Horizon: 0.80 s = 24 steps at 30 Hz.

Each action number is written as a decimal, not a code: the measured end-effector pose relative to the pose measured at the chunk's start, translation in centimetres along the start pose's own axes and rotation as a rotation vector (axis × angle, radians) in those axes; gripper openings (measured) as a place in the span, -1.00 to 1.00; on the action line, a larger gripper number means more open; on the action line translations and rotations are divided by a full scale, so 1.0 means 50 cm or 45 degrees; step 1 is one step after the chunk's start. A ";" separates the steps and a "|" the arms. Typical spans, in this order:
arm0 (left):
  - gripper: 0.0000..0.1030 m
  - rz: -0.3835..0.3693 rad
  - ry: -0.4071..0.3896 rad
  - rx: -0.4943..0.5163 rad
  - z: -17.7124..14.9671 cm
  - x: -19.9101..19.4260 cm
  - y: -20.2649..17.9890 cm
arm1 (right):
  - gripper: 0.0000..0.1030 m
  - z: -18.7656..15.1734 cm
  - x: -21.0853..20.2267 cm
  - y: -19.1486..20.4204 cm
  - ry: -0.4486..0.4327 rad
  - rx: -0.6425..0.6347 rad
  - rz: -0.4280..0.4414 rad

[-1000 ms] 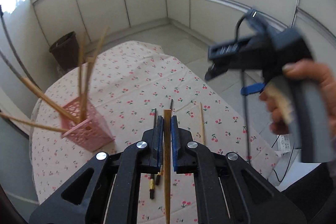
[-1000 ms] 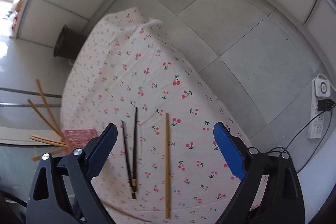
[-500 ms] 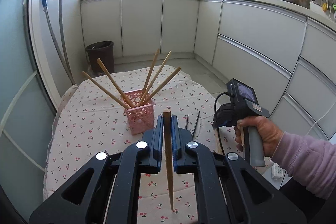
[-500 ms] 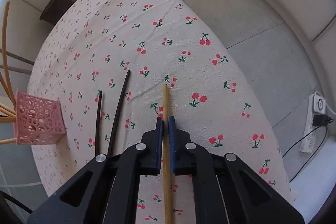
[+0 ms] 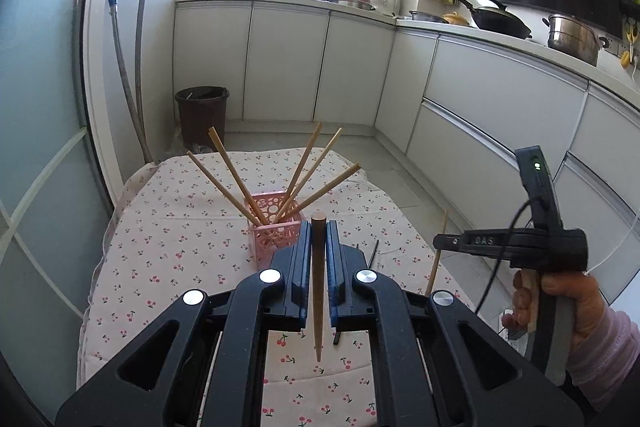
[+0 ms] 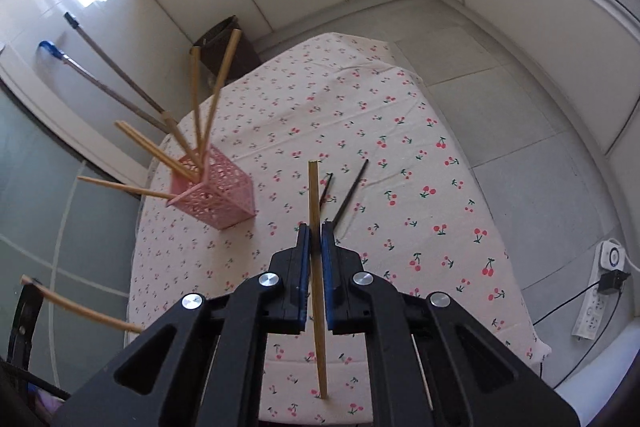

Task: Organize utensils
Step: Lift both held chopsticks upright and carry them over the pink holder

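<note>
Since half a second ago, the right gripper (image 6: 315, 235) has lifted its wooden chopstick (image 6: 317, 267) off the tablecloth (image 6: 400, 131) and now holds it in the air, clamped tight between the jaws.

From the left wrist, the left gripper (image 5: 319, 233) is closed on a second wooden chopstick (image 5: 318, 291), thick end forward, just in front of the pink basket (image 5: 276, 231), which holds five chopsticks fanned out. The basket stands near the middle of the cloth, with bare cloth out to the left and far edges.

From the right wrist, two black chopsticks (image 6: 350, 195) lie flat between the basket and the right edge, apart from the basket
</note>
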<state>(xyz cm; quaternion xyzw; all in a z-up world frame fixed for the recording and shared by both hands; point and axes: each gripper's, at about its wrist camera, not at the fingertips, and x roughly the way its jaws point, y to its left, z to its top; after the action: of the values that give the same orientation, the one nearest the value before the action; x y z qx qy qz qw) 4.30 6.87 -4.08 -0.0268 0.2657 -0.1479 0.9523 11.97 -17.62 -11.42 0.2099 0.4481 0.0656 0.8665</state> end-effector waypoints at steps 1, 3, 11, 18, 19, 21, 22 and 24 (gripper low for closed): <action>-0.87 0.004 -0.010 -0.015 0.005 -0.003 0.005 | -0.88 -0.005 -0.013 0.009 -0.009 -0.018 0.013; -0.87 0.018 -0.027 -0.047 0.018 -0.008 0.016 | -0.88 -0.006 -0.042 0.023 -0.026 -0.050 0.047; -0.87 0.084 -0.171 -0.123 0.116 -0.047 0.050 | -0.88 0.064 -0.140 0.091 -0.141 -0.087 0.193; -0.87 0.147 -0.298 -0.135 0.226 -0.034 0.059 | -0.88 0.154 -0.213 0.151 -0.287 -0.069 0.345; -0.87 0.150 -0.306 -0.140 0.237 -0.025 0.061 | -0.88 0.163 -0.217 0.156 -0.300 -0.069 0.355; -0.87 0.162 -0.314 -0.155 0.255 -0.002 0.069 | -0.88 0.183 -0.220 0.167 -0.326 -0.065 0.379; -0.87 0.167 -0.311 -0.162 0.261 0.010 0.073 | -0.88 0.193 -0.219 0.171 -0.334 -0.065 0.391; -0.87 0.185 -0.295 -0.175 0.268 0.038 0.084 | -0.88 0.208 -0.213 0.178 -0.347 -0.067 0.404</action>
<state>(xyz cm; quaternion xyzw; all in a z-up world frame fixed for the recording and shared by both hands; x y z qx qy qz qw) 13.86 9.94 5.89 -0.0895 0.1647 -0.0560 0.9807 14.69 -15.95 5.63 0.2620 0.2861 0.1837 0.9032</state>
